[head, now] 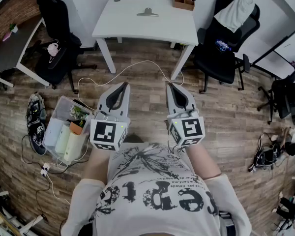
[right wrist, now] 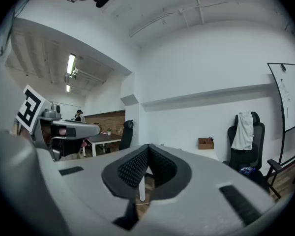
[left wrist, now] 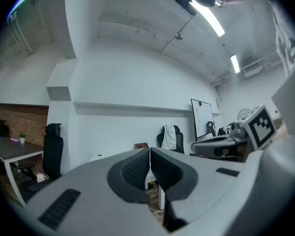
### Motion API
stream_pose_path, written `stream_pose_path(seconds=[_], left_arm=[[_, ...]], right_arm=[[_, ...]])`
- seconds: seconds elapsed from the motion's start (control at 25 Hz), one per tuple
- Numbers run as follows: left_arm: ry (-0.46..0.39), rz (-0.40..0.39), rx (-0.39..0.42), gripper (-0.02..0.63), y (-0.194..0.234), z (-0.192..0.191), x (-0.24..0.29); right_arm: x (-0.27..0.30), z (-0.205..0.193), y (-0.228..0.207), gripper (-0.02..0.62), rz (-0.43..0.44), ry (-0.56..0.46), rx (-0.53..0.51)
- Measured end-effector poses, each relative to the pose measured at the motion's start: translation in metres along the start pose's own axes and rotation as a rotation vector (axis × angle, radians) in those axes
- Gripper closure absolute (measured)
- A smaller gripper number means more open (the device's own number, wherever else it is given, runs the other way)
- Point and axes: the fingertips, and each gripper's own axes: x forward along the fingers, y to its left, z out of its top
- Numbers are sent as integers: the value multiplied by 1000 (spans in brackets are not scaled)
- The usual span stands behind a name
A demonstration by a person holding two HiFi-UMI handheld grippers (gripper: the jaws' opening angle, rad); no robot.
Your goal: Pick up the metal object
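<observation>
A small grey metal object (head: 147,13) lies on the white table (head: 123,26) at the far side of the room. My left gripper (head: 122,85) and my right gripper (head: 171,86) are held side by side in front of my chest, well short of the table and pointing toward it. Both are shut with nothing between the pads. In the left gripper view the jaws of my left gripper (left wrist: 150,151) meet at the tips. My right gripper (right wrist: 148,148) shows the same in the right gripper view. The metal object is not visible in either gripper view.
A small wooden box (head: 184,0) stands on the table's far right corner. Black office chairs (head: 225,41) (head: 56,38) flank the table. A clear plastic bin (head: 69,127) with bottles, shoes (head: 35,122) and cables lie on the wooden floor at my left. A dark desk (head: 10,50) stands far left.
</observation>
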Motion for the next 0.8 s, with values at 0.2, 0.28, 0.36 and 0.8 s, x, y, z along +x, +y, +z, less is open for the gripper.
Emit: stream_pose_path(seconds=[0.2, 0.28, 0.36, 0.8], left_arm=[[3, -3, -11, 595, -3, -4, -3], [3, -1, -8, 595, -5, -4, -3], [4, -1, -4, 595, -6, -5, -2], [10, 17, 3, 595, 1, -8, 14]], right_arm=[[-4, -2, 0, 604, 9, -5, -5], [-4, -3, 0, 604, 14, -7, -6], [-4, -4, -2, 604, 16, -6, 2], [12, -9, -19, 604, 12, -5, 62]])
